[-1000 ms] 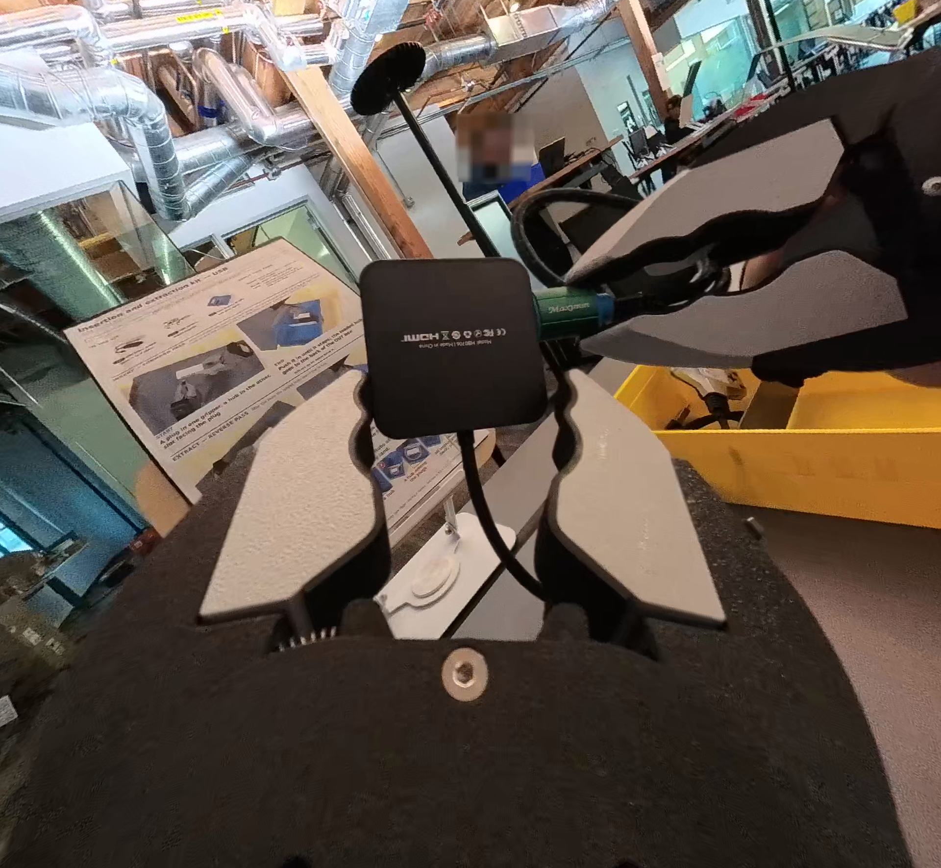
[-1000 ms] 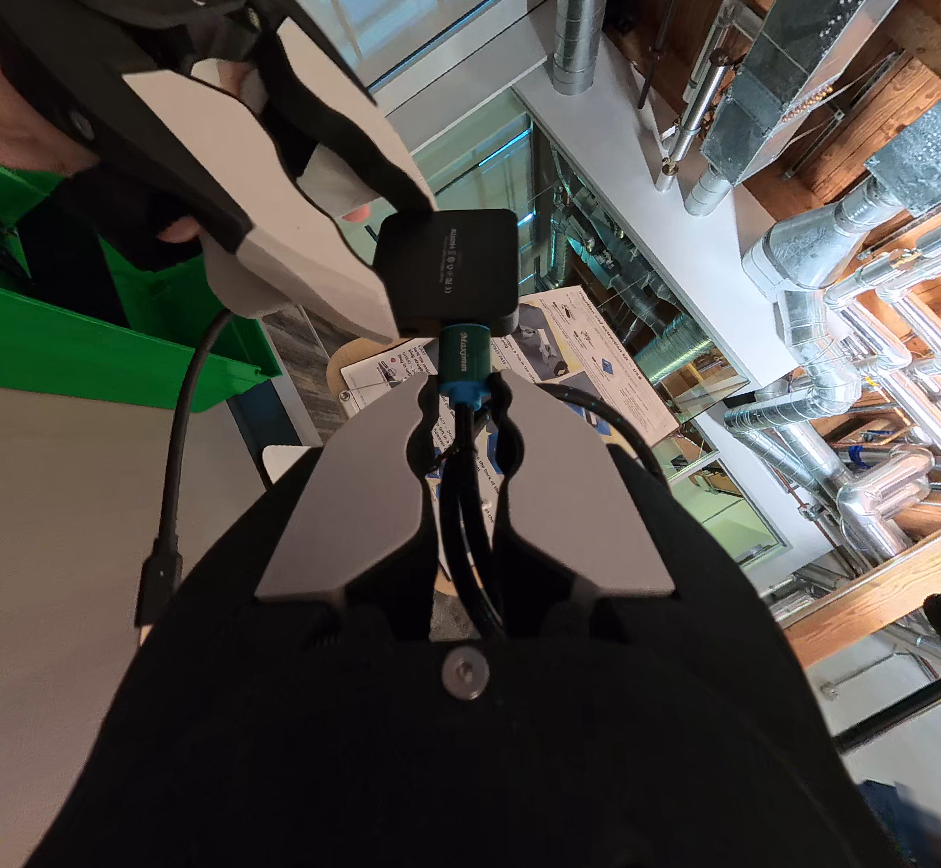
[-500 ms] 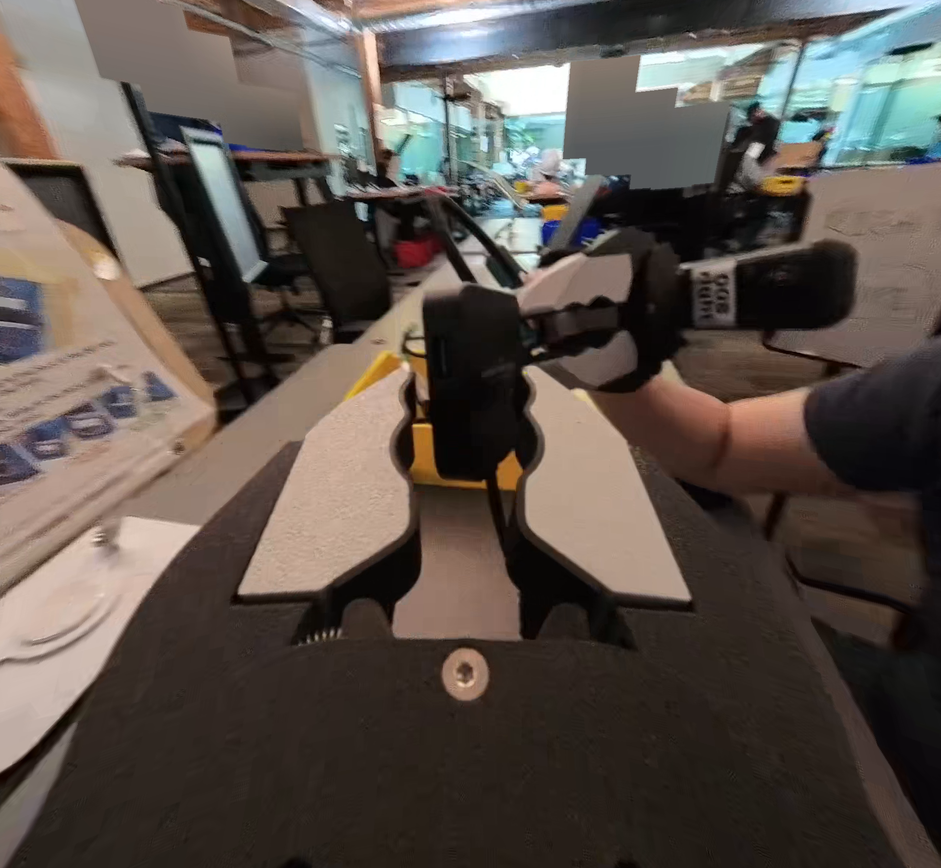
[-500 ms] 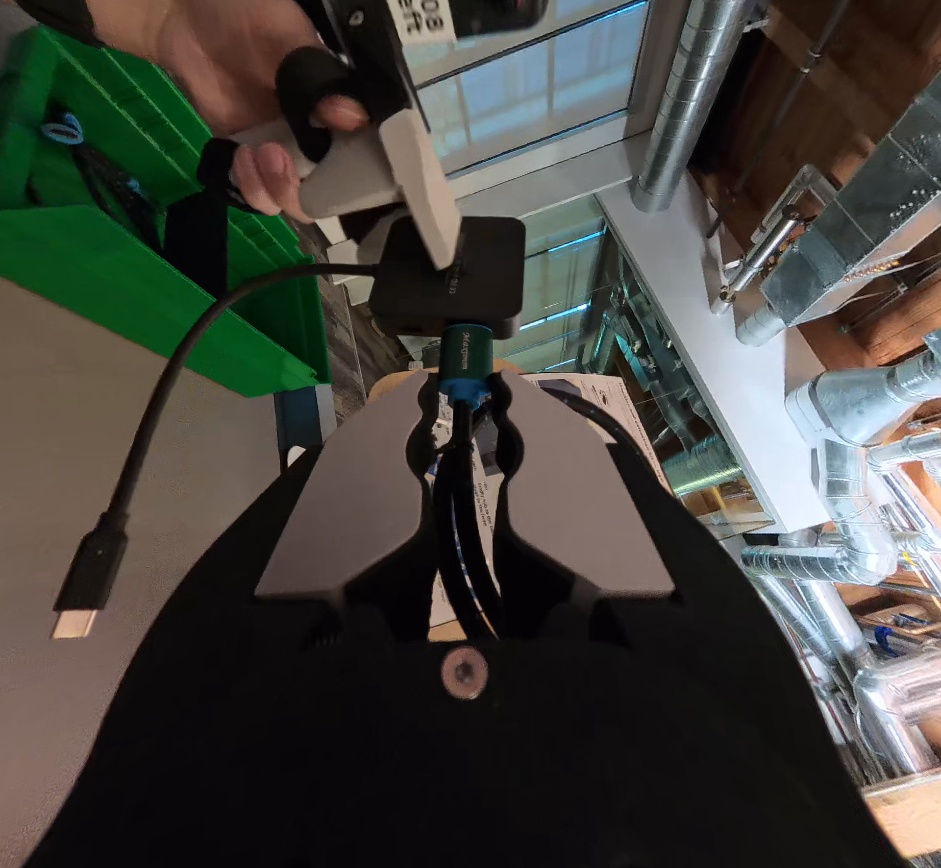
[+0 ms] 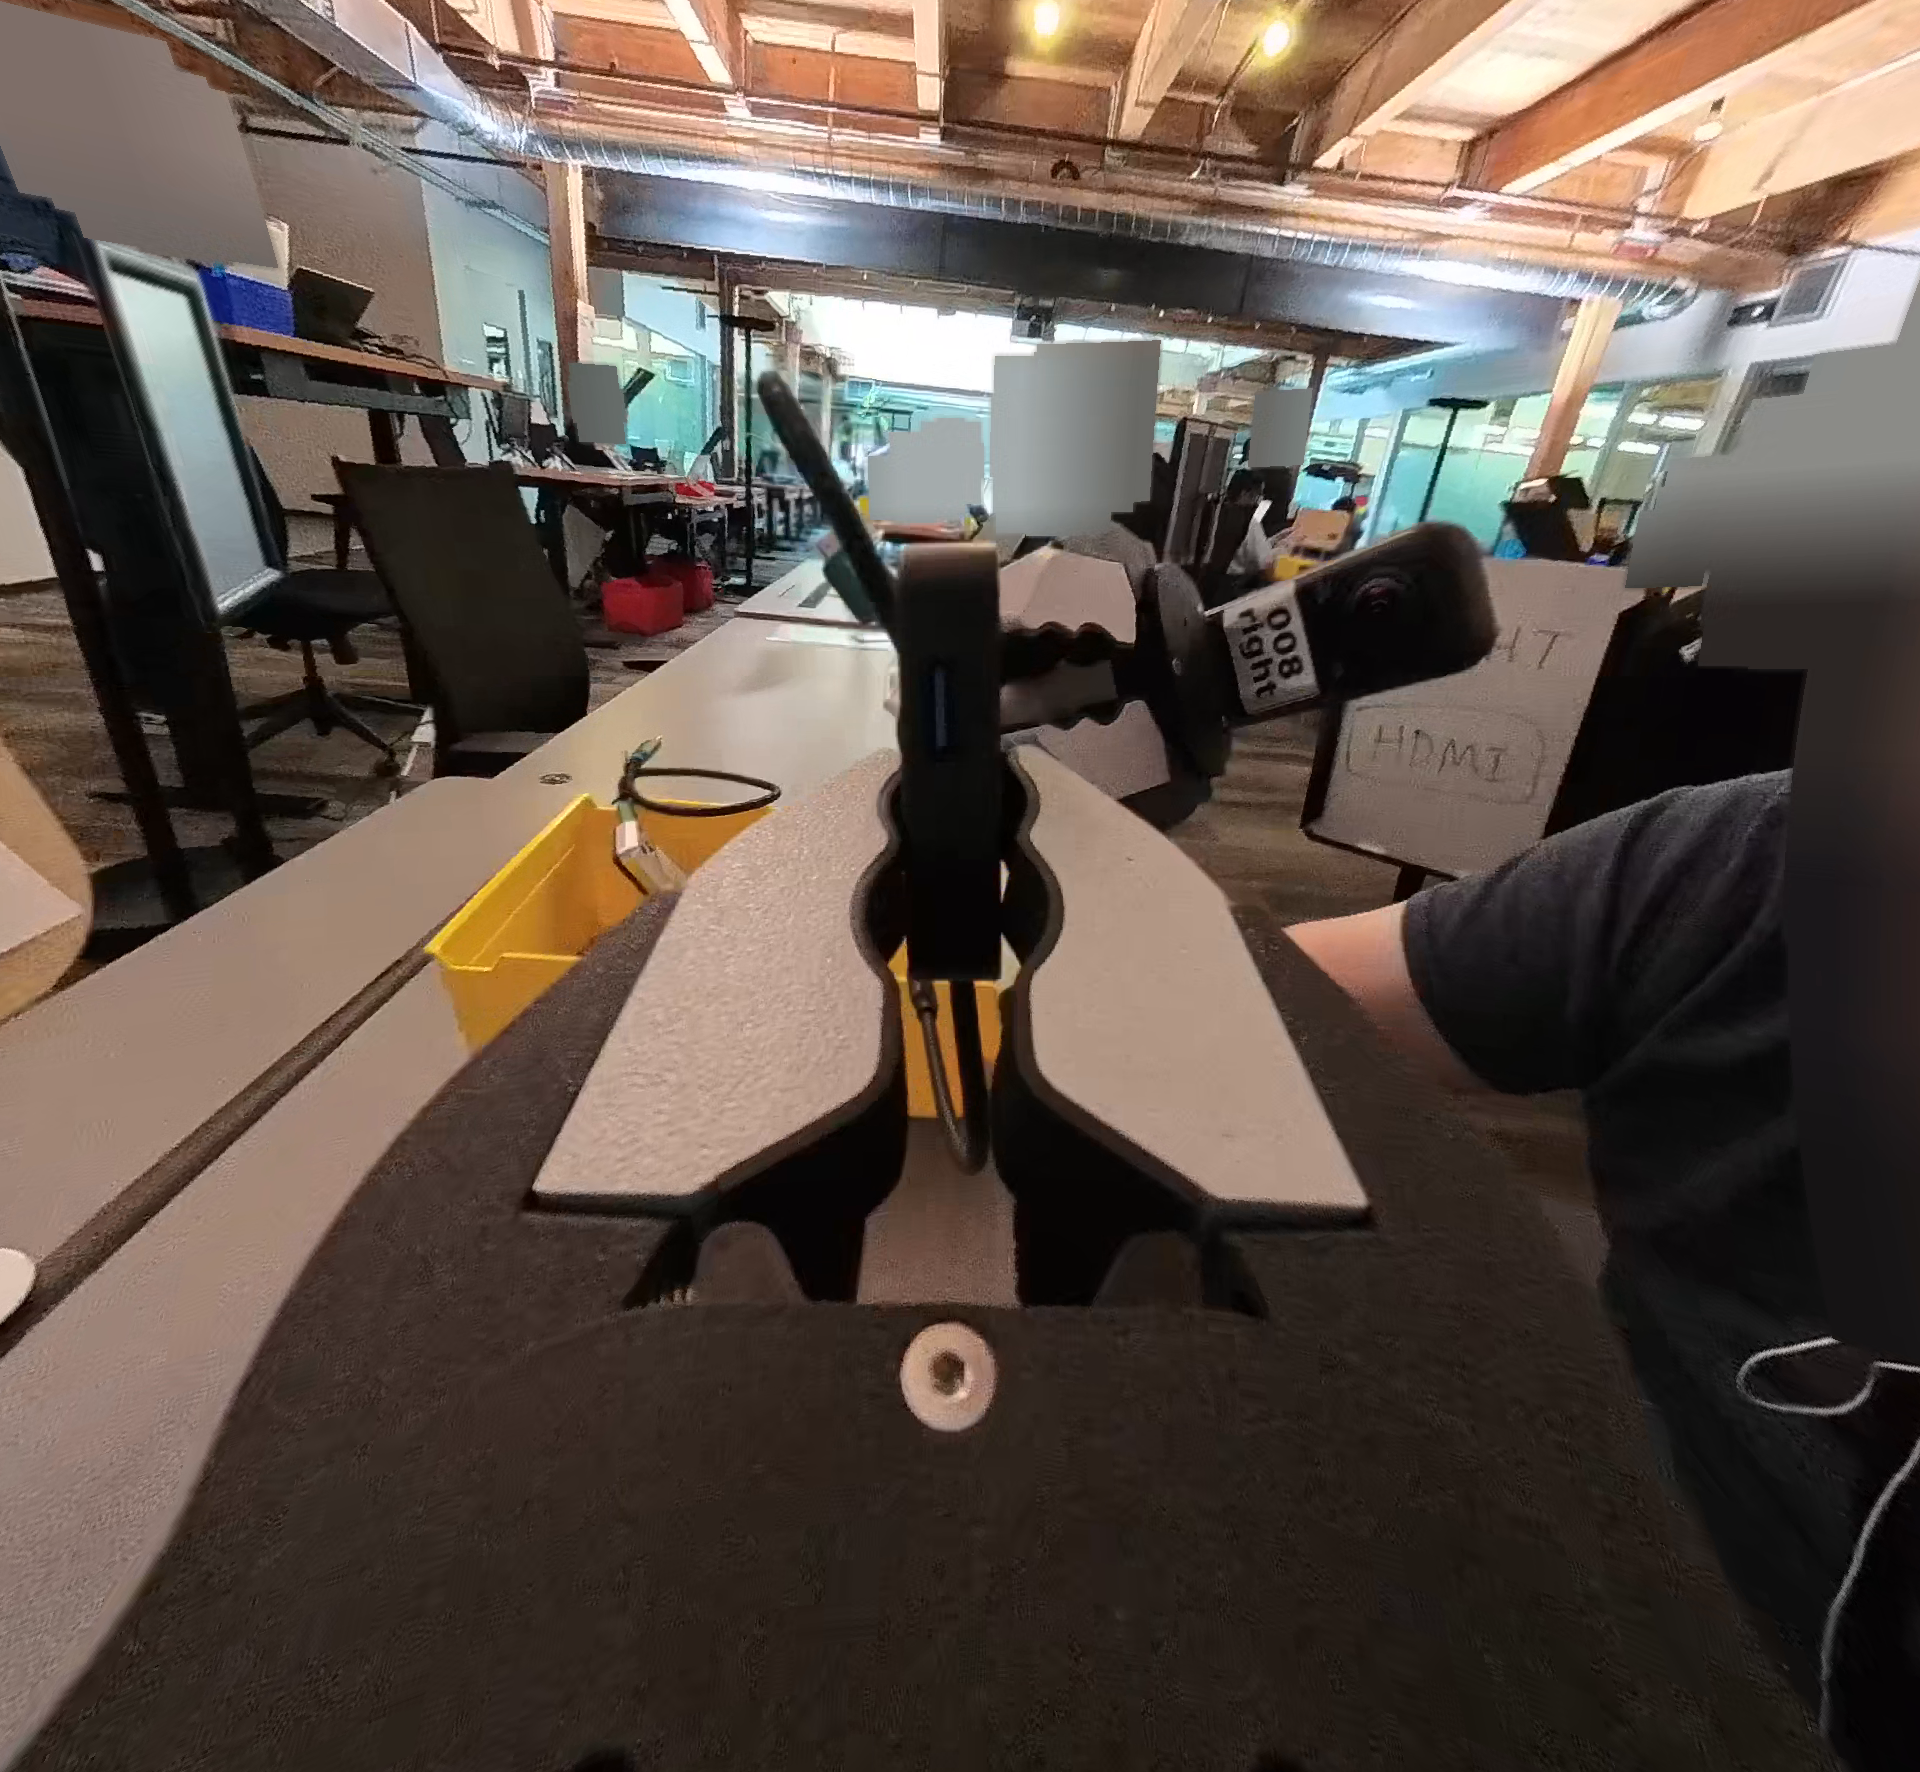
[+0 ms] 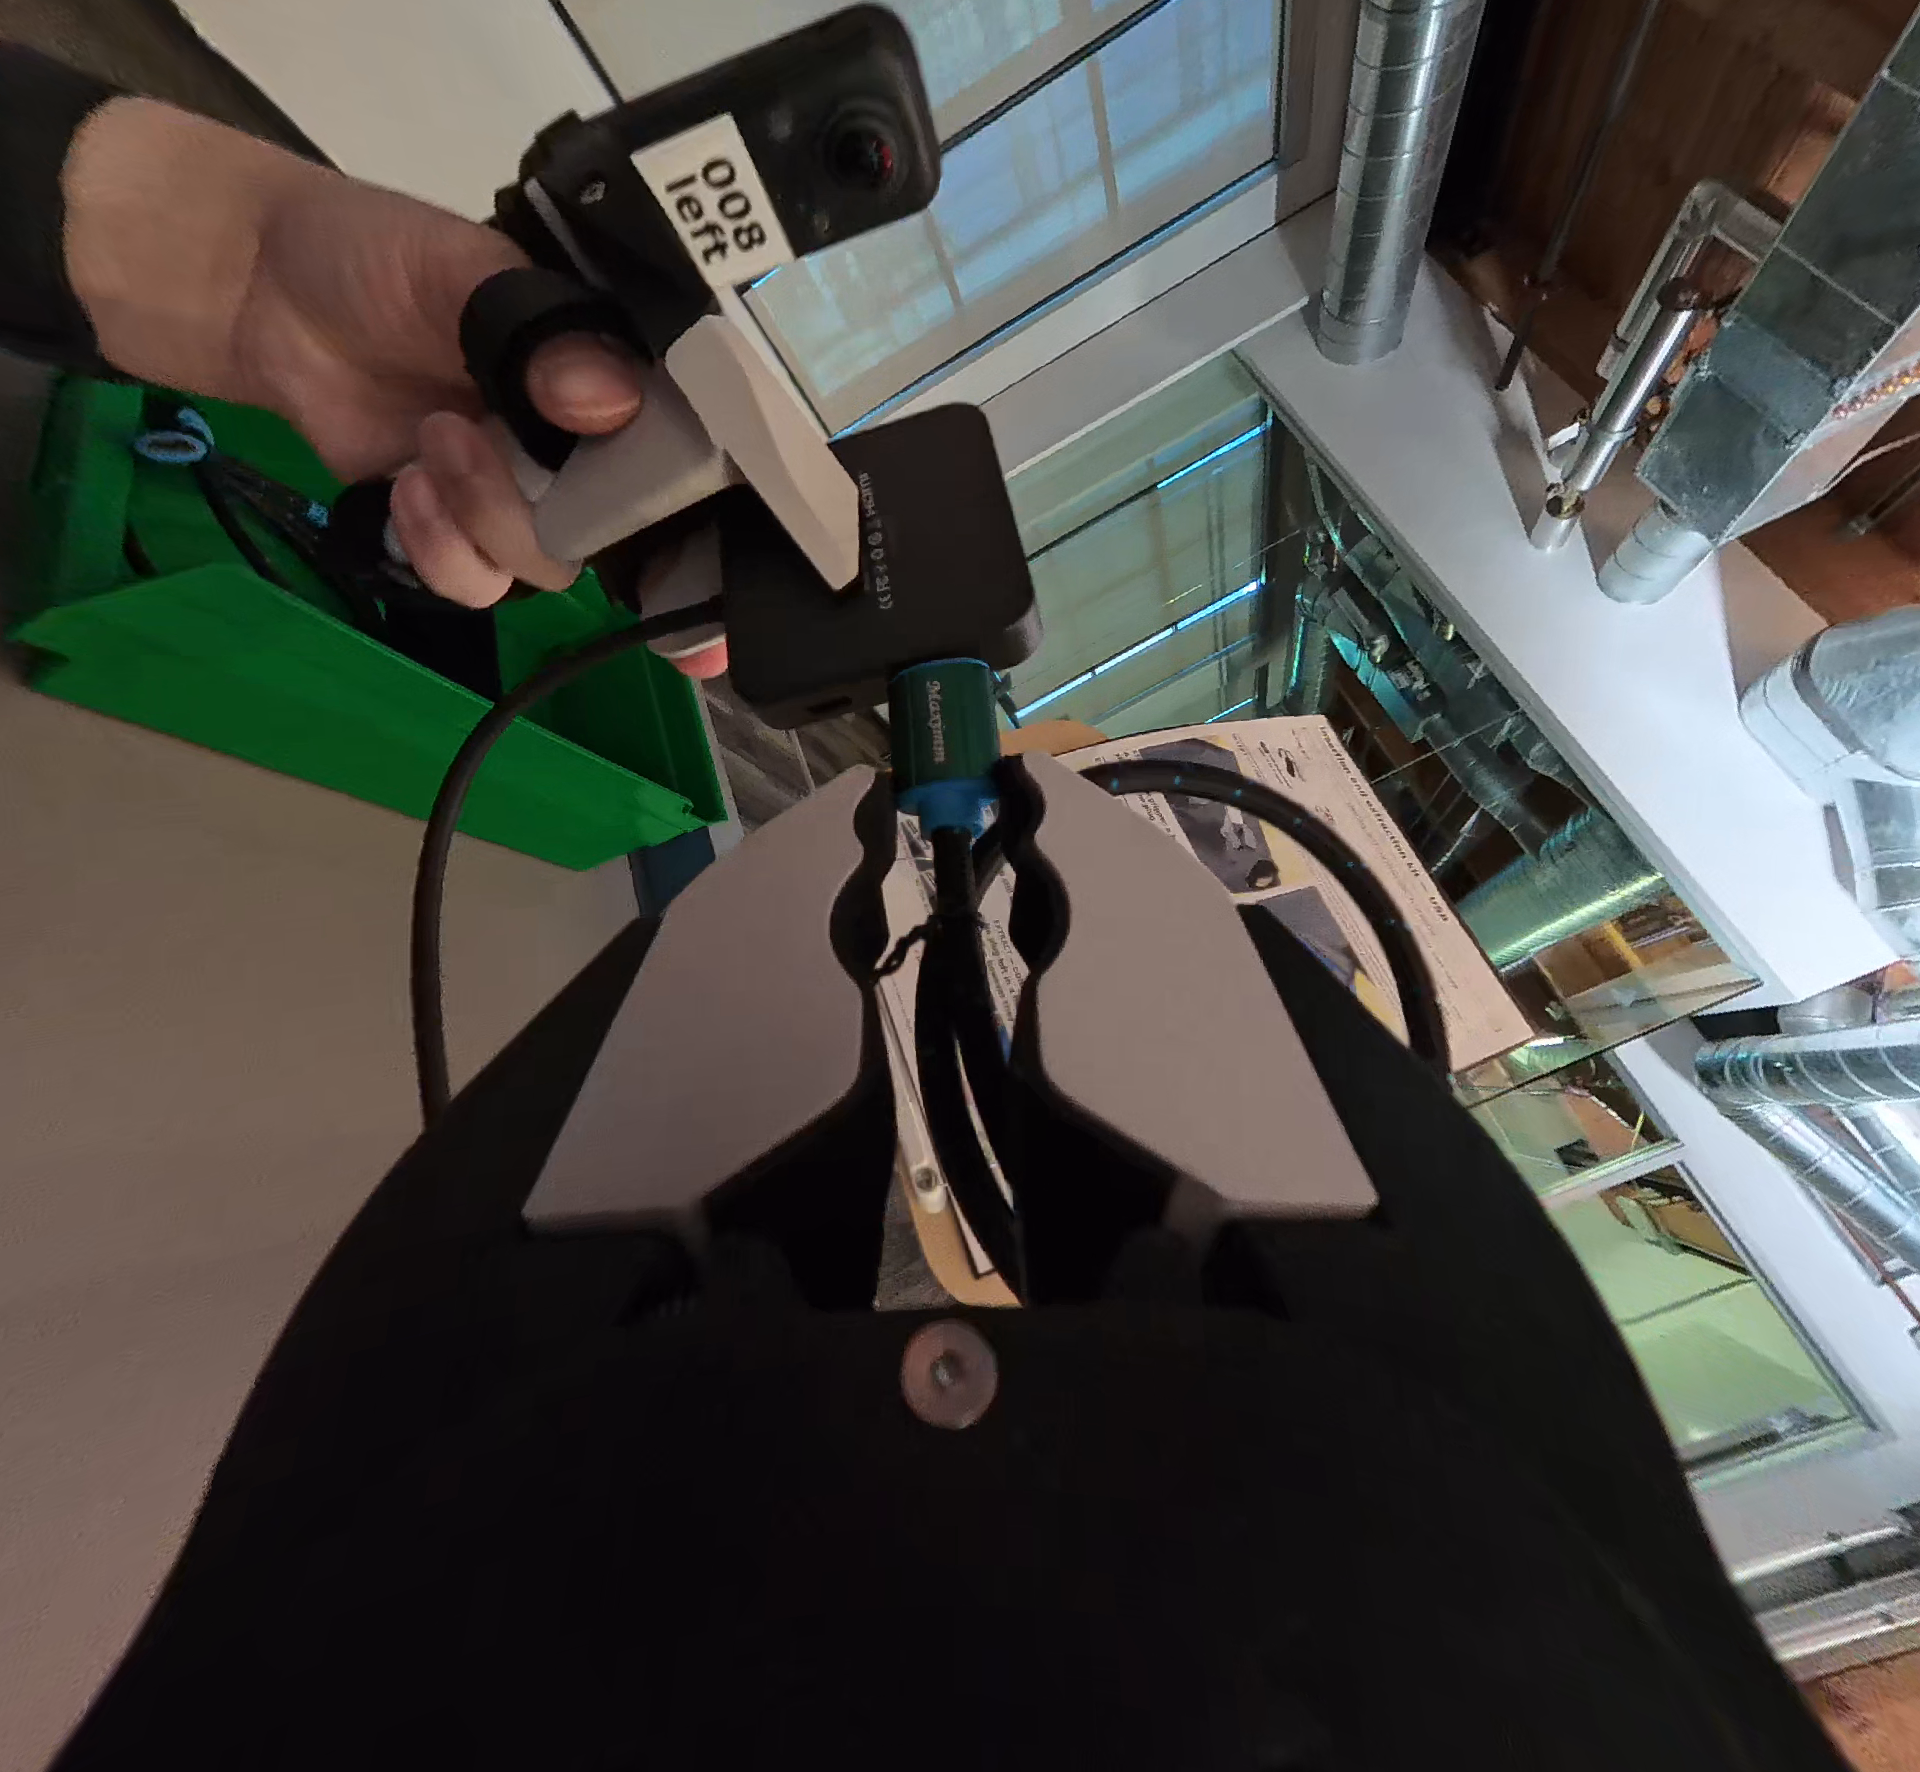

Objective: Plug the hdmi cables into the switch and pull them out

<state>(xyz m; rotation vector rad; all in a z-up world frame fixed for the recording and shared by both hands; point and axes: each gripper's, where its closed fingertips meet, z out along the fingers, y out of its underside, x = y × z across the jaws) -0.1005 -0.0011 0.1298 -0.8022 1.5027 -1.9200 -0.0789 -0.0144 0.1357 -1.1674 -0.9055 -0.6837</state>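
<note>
The switch (image 6: 883,559), a flat black box, is held up in the air above the table (image 5: 260,974), clenched edge-on between the fingers of the left gripper (image 5: 951,849). In the right wrist view those grey fingers (image 6: 769,465) pinch its two flat faces. Its own thin black lead (image 6: 436,849) hangs in a loop from one side and trails down out of sight.

The HDMI cable (image 6: 1340,849) is seated in the switch's side port: the green plug (image 6: 935,730) touches the housing with no gap that I can make out. The right gripper (image 6: 951,813) is closed on the blue collar at the back of the plug, with the cable looping away between its fingers.

A yellow bin (image 5: 561,901) sits at the table's far edge with another cable (image 5: 686,792) in it; a green bin (image 6: 343,673) stands at the opposite side.

The plug-in looks done, so the pull-out is likely next. Risks, as I judge them:
- The right grip sits on the collar and cord, not the plug body; a pull could slip along the cable or strain the joint.
- A pull off the port's axis could bind the plug and twist the switch.
- The left grip holds only smooth faces; a hard tug could drag the switch free.
</note>
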